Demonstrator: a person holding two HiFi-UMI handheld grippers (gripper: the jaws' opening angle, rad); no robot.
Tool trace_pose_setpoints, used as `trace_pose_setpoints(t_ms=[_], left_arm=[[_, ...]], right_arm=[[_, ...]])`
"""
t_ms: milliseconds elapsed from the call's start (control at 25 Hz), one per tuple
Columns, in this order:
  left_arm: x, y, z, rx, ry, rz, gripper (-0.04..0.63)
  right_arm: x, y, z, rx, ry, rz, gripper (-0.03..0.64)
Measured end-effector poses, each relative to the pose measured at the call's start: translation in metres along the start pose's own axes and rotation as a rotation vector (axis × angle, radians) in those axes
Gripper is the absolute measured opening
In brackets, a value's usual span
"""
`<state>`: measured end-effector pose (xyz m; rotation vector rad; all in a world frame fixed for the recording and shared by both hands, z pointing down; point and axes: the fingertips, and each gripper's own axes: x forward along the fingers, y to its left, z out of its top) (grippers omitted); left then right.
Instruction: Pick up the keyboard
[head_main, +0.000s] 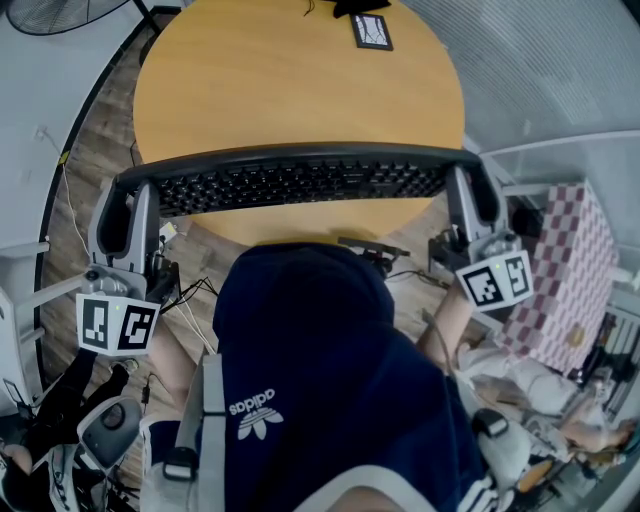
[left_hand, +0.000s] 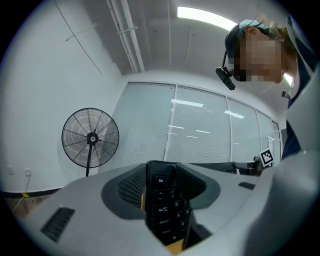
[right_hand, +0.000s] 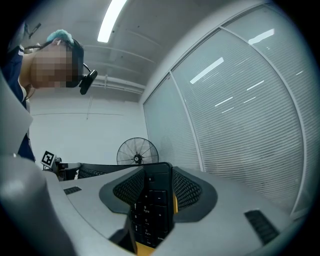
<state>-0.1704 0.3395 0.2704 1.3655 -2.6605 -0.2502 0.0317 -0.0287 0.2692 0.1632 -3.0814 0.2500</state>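
Observation:
A black keyboard (head_main: 300, 182) hangs lifted off the round wooden table (head_main: 290, 80), level across the head view, keys facing me. My left gripper (head_main: 128, 205) is shut on its left end, my right gripper (head_main: 470, 195) is shut on its right end. In the left gripper view the keyboard's end (left_hand: 165, 205) stands edge-on between the jaws of the left gripper (left_hand: 162, 200). The right gripper view has the numeric keypad end (right_hand: 150, 210) clamped in the right gripper (right_hand: 152, 205).
A small black-framed card (head_main: 372, 30) lies at the table's far edge. A standing fan (left_hand: 90, 140) is by the wall, with glass partitions behind. A pink checked box (head_main: 570, 270) sits at my right. Cables (head_main: 190, 295) trail on the wooden floor.

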Motion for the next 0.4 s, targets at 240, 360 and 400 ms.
trace_pose_setpoints(t_ms=[240,360,400], left_arm=[[-0.015,0.003,0.003,0.0,-0.009,-0.005,0.181],[-0.013,0.002,0.003,0.002,-0.01,-0.007,0.181],[-0.012,0.002,0.003,0.003,-0.01,-0.007,0.181]], right_arm=[[-0.008,0.014,0.002,-0.007,-0.007,-0.002,0.167],[-0.008,0.012,0.002,-0.012,-0.007,-0.006,0.167],[-0.008,0.011,0.002,-0.014,-0.006,-0.006,0.167]])
